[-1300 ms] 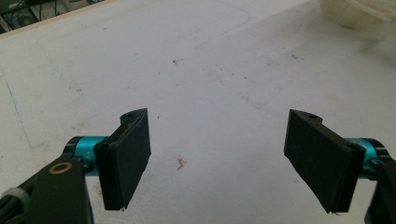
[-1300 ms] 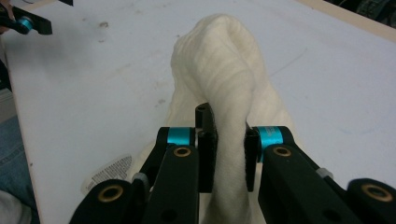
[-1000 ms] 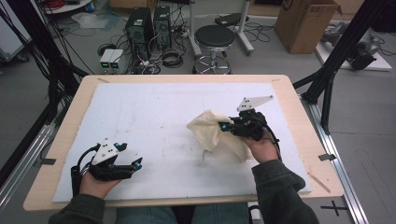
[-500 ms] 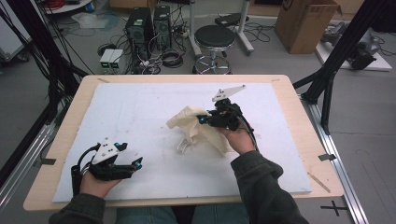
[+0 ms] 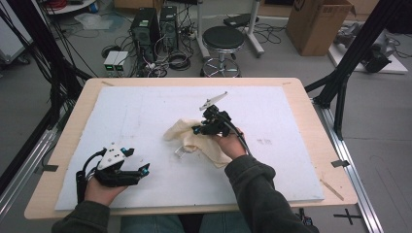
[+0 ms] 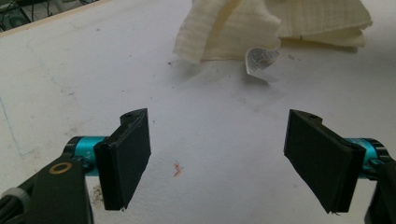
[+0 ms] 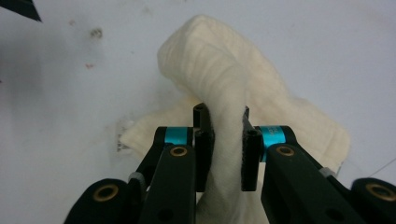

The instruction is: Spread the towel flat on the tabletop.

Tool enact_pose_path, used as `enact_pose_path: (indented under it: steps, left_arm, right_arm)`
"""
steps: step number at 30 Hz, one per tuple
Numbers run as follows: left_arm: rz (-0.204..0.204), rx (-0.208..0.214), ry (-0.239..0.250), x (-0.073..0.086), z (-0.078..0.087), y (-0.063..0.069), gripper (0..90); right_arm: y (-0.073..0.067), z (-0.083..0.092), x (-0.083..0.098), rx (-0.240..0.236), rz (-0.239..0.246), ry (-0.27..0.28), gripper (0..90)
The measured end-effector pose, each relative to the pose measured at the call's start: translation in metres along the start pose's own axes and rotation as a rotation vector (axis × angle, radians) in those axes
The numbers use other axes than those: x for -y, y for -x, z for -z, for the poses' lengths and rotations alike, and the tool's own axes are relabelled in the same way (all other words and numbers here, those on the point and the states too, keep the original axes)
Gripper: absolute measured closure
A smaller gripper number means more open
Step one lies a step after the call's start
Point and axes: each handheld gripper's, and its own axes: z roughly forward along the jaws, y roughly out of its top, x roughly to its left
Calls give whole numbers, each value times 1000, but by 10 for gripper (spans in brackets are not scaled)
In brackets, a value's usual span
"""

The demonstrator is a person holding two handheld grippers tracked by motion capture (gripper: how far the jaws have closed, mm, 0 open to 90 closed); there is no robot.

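Right gripper point(image 5: 198, 130) has its black jaws pinched on a bunched fold of the cream waffle-weave cloth point(image 5: 194, 141), jaws just eased a touch wider yet pads point(image 7: 205, 149) pressing the fabric from both sides; cloth lies crumpled at mid-table on the white foam mat point(image 5: 145, 107), its small white care label point(image 6: 260, 59) sticking out at the near edge. Left gripper point(image 5: 144, 170) sits at about 8 o'clock from the cloth, well apart, jaws spread wide over bare mat with nothing between; light wooden tabletop point(image 5: 311, 111) rims the mat.
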Motion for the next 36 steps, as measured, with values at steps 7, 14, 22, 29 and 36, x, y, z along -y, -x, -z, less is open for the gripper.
enact_pose_path:
  steps: [7, 14, 22, 29, 36]
  left_arm:
    - [8, 22, 5, -4, -11, 2, 237]
    - [12, 57, 10, -12, -25, 6, 283]
    - [33, 94, -11, -16, -45, 13, 334]
    - [31, 134, -55, -18, -69, 17, 414]
    - [49, 148, -107, -22, -89, 13, 453]
  right_arm:
    - [10, -22, 15, -6, -38, -28, 694]
    - [9, -1, 17, -23, -29, 81, 509]
    - [1, 41, 32, 6, 14, 145, 441]
    - [-4, 64, 64, 15, 49, 152, 510]
    - [-4, 69, 98, 4, 55, 112, 554]
